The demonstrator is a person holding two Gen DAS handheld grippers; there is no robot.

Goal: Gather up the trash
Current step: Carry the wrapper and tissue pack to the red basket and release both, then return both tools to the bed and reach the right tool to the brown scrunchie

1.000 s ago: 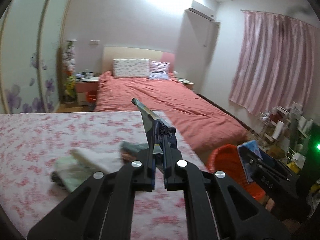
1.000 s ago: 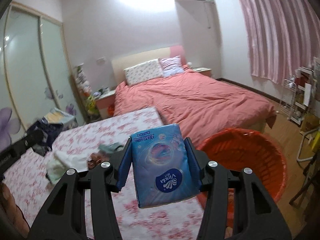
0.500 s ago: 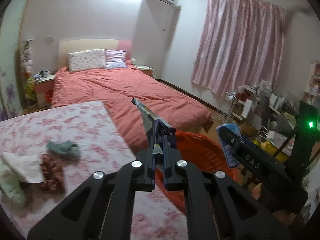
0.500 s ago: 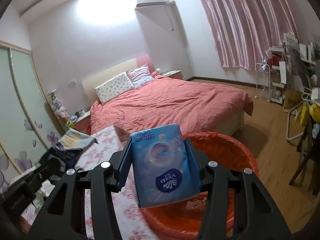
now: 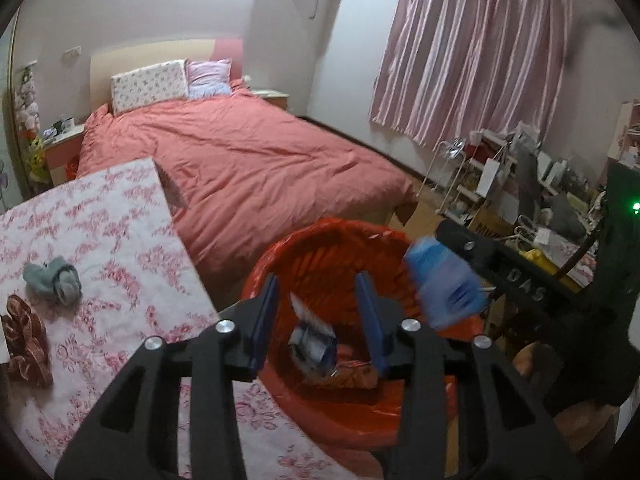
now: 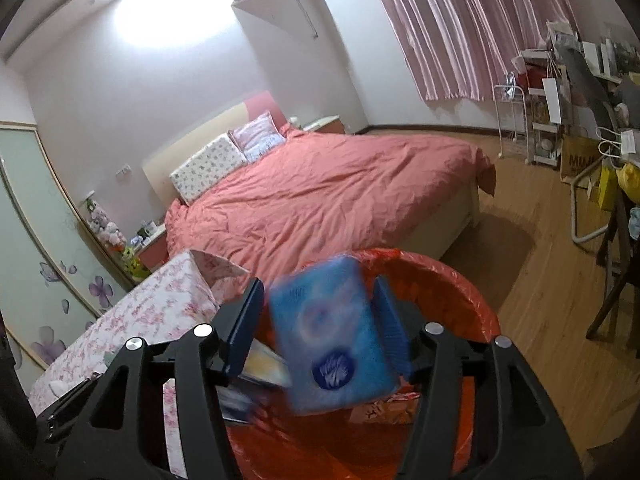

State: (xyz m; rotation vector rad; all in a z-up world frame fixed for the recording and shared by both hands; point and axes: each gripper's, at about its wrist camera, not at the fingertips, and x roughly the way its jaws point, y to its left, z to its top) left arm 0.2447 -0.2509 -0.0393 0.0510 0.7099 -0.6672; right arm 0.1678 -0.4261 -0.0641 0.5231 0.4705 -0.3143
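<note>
An orange-lined trash bin stands beside the floral table, also in the right wrist view. My left gripper is open over the bin; the dark snack wrapper lies inside on other trash. My right gripper is open above the bin, and the blue tissue pack is blurred between its fingers, falling free. The pack also shows in the left wrist view by the right gripper.
The floral table holds a grey sock and a brown cloth. A red bed lies behind. Shelves and clutter stand right under the pink curtain.
Both grippers moved right from the table to over the bin and opened. The wrapper dropped into the bin; the tissue pack is slipping out of the right gripper.
</note>
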